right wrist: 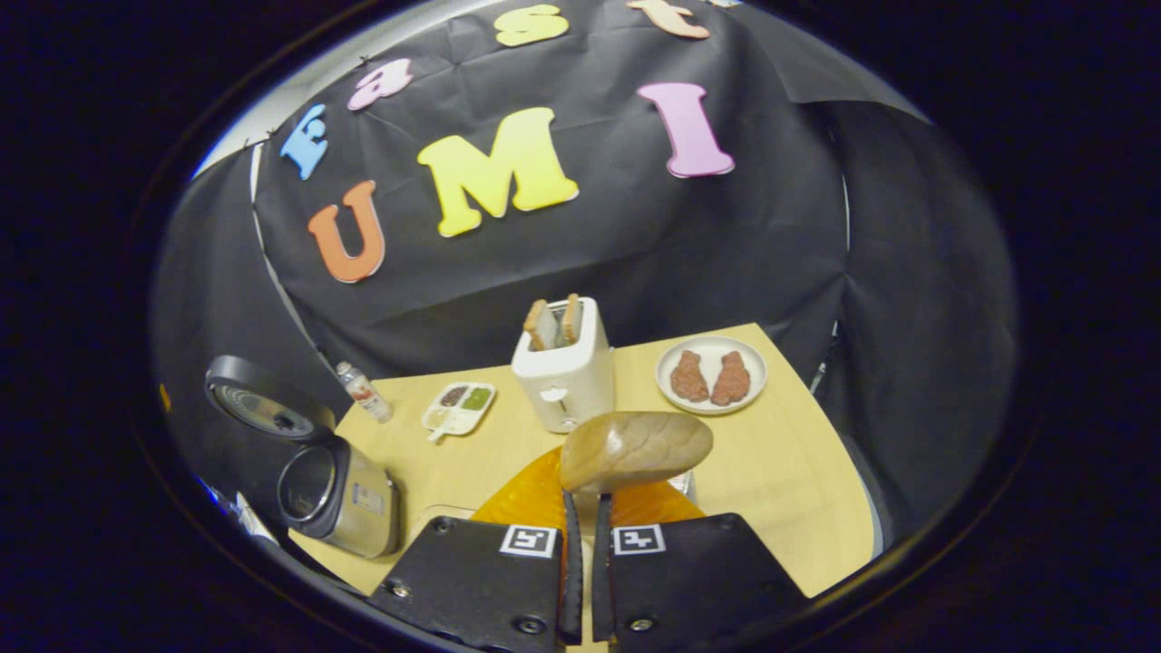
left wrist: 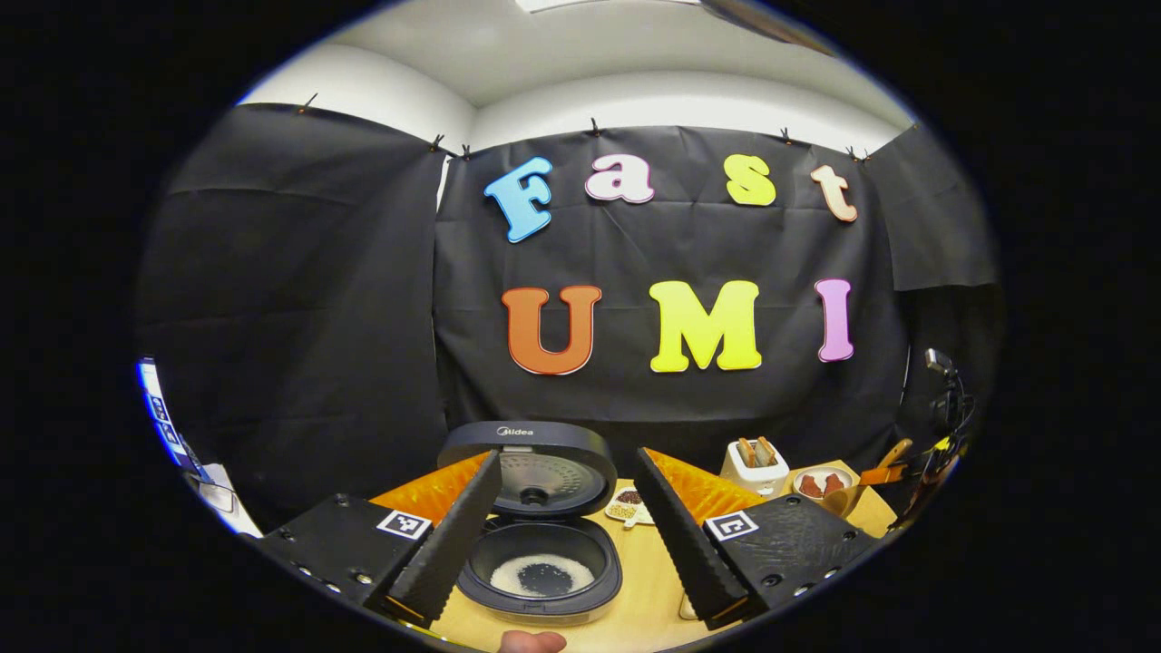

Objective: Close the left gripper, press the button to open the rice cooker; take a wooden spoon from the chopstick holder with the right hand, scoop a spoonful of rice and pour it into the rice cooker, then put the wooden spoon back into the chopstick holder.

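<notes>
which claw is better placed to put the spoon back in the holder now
Right. The right claw is shut on the wooden spoon, lifted above the table. The left claw is open, holding nothing, by the open rice cooker, which already holds rice.

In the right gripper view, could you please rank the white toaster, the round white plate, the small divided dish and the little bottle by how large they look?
Largest to smallest as they look:
1. white toaster
2. round white plate, though it sits farther back, so it may be understated
3. small divided dish
4. little bottle
</notes>
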A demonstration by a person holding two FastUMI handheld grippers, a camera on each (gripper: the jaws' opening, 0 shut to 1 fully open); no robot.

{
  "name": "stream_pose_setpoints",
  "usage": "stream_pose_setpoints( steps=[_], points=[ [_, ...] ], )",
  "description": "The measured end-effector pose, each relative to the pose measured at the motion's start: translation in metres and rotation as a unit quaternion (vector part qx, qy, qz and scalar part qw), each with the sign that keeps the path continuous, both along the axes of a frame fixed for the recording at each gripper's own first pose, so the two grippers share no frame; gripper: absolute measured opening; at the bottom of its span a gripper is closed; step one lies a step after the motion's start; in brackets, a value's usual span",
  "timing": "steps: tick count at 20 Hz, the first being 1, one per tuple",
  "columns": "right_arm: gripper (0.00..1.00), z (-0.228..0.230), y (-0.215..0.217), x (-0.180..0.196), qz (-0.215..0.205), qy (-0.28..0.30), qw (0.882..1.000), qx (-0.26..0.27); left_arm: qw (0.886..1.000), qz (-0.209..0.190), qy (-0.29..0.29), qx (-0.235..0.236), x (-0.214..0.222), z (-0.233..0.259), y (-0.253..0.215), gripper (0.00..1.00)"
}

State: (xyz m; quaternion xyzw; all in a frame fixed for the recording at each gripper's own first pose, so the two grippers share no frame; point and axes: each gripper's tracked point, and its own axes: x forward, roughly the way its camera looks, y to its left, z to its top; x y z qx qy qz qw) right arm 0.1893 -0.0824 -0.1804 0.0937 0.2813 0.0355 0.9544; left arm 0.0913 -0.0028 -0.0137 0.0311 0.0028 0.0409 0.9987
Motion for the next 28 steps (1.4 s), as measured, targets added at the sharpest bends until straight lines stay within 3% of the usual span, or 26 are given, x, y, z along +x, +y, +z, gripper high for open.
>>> stream_pose_setpoints(
  steps=[5, 9, 13, 18, 21, 24, 28],
  points=[
    [0.10, -0.016, 0.074, -0.036, 0.033, 0.025, 0.999, -0.003, 0.999, -0.025, 0.004, 0.020, -0.029, -0.007, 0.035, 0.94],
    [0.10, -0.065, 0.077, -0.054, 0.016, 0.074, 0.994, -0.079, 0.999, -0.037, 0.007, 0.025, -0.053, -0.013, 0.059, 0.94],
    [0.09, -0.101, 0.067, -0.058, 0.019, 0.098, 0.978, -0.183, 0.999, -0.040, 0.008, 0.014, -0.067, -0.017, 0.076, 0.94],
    [0.10, -0.125, 0.066, -0.056, 0.013, 0.107, 0.960, -0.258, 0.999, -0.031, 0.012, 0.001, -0.076, -0.022, 0.096, 0.95],
    [0.10, -0.141, 0.091, -0.057, 0.021, 0.116, 0.967, -0.227, 1.000, -0.023, 0.015, -0.001, -0.082, -0.024, 0.105, 0.95],
    [0.10, -0.155, 0.123, -0.058, 0.022, 0.132, 0.982, -0.133, 1.000, -0.014, 0.025, -0.004, -0.082, -0.027, 0.112, 0.95],
    [0.10, -0.153, 0.155, -0.058, 0.021, 0.155, 0.987, -0.034, 1.000, -0.004, 0.024, -0.016, -0.082, -0.024, 0.119, 0.95]
  ],
)
